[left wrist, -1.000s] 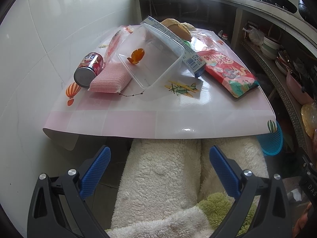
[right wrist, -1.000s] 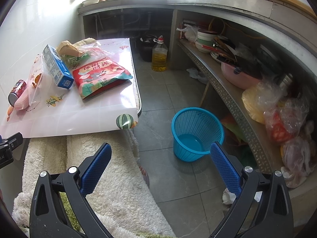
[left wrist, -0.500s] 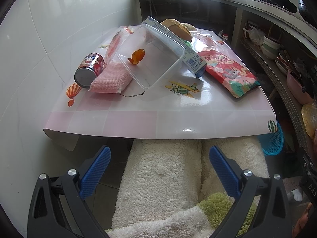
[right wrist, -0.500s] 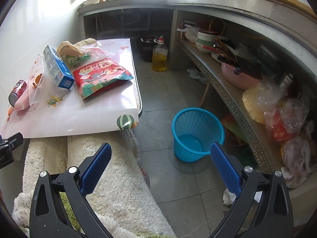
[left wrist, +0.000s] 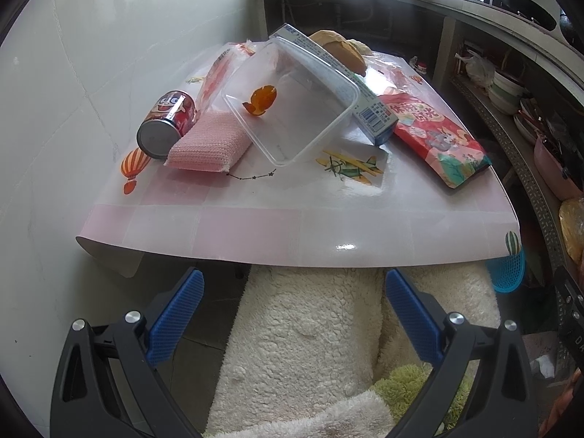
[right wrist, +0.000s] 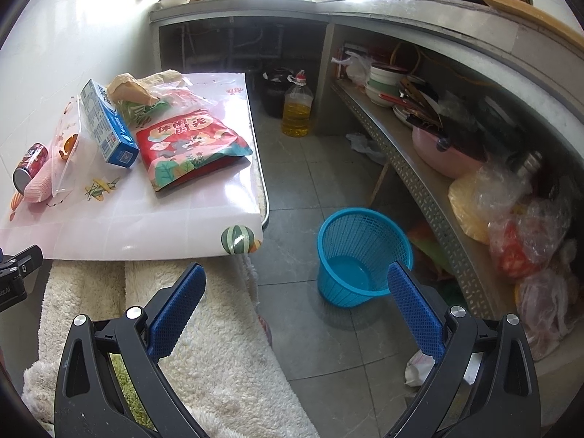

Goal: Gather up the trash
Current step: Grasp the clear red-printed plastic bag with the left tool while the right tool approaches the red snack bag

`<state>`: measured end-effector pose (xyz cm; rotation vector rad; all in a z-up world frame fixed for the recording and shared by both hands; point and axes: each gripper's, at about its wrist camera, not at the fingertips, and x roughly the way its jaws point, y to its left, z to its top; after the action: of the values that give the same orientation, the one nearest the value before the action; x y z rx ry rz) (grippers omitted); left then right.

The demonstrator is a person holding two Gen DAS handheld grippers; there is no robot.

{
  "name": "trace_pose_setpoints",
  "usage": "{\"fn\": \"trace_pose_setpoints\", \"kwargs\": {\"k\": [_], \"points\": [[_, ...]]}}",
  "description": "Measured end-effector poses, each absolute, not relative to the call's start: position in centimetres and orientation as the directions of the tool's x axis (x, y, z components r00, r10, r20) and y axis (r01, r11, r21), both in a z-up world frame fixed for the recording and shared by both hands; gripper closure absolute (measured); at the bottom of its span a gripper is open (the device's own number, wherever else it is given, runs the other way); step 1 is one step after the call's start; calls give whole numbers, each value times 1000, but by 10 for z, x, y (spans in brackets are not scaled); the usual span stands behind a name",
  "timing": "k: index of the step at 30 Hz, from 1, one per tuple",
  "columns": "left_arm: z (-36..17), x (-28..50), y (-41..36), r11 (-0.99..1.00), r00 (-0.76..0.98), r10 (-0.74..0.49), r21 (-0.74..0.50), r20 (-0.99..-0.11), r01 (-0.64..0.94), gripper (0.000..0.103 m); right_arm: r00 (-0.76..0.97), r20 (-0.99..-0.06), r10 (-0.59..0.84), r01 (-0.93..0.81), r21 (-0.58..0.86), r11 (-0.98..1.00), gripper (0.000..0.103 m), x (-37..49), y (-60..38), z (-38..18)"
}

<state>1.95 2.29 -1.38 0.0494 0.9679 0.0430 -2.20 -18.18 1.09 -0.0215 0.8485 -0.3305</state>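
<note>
While both tools hang low over fluffy cream-clad legs, the worktop fills the left wrist view, covered in a glossy pink-and-white cloth printed with balloons and a plane, and pushed against a white tiled wall. A grey concrete counter with cluttered shelves runs along the right side of the room above a grey tiled floor. On that floor, right of the worktop, a blue mesh bin stands upright with nothing visible inside.

Trash sits at the worktop's far half. A red snack bag lies flat nearest the right edge. A clear plastic tub leans tilted against a blue-and-white carton, with an orange scrap inside it. A pink sponge lies beside the tub, touching a red can on its side. A bread roll rests behind the carton.

The left hand-held gripper is spread wide, holding nothing, short of the worktop's near edge. The right hand-held gripper is equally spread and bare, framing the bin.
</note>
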Motion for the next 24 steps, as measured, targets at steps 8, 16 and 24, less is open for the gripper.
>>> {"fn": "trace_pose_setpoints", "kwargs": {"k": [8,16,24], "points": [[-19,39,49,996,585,79,47,-807,-69,5,646,-708,-287,231,-177,957,8,7,-167,19],[-23,52,80,991,608,97,22,-788,-130,5,698,-680,-225,148,-170,974,8,39,-142,29],[-26,60,74,999,651,-9,-37,-759,-29,5,718,-684,-126,88,-91,992,8,69,-155,33]]}}
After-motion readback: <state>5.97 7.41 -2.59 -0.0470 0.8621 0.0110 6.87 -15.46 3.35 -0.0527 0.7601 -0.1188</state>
